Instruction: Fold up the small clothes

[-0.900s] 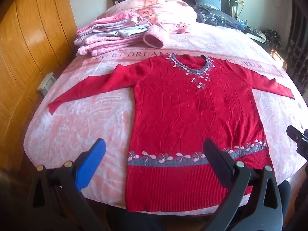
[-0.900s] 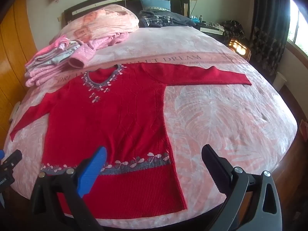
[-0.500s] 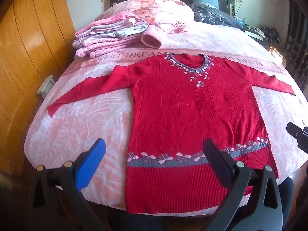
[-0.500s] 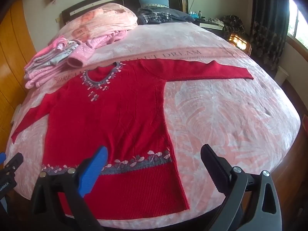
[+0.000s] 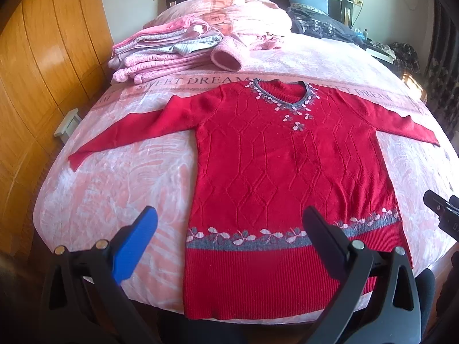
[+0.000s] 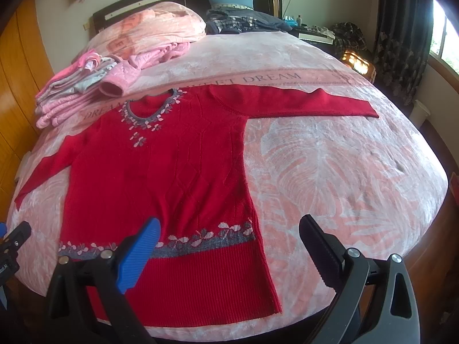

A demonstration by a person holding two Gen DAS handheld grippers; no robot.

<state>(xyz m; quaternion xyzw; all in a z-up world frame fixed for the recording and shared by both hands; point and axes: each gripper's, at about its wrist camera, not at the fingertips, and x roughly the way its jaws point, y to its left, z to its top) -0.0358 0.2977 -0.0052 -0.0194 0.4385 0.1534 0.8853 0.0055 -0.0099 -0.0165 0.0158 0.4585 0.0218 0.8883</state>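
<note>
Left wrist view: my left claw (image 5: 226,240) is spread wide and holds nothing, low over the hem of the red sweater (image 5: 287,166).

The sweater lies flat on the bed (image 5: 114,189), front up, both sleeves out. I think I should start with the left sleeve (image 5: 134,132): pinch its cuff and lay it across the chest. My right claw (image 6: 229,243) is spread and empty too, ready for the right sleeve (image 6: 301,101).
</note>
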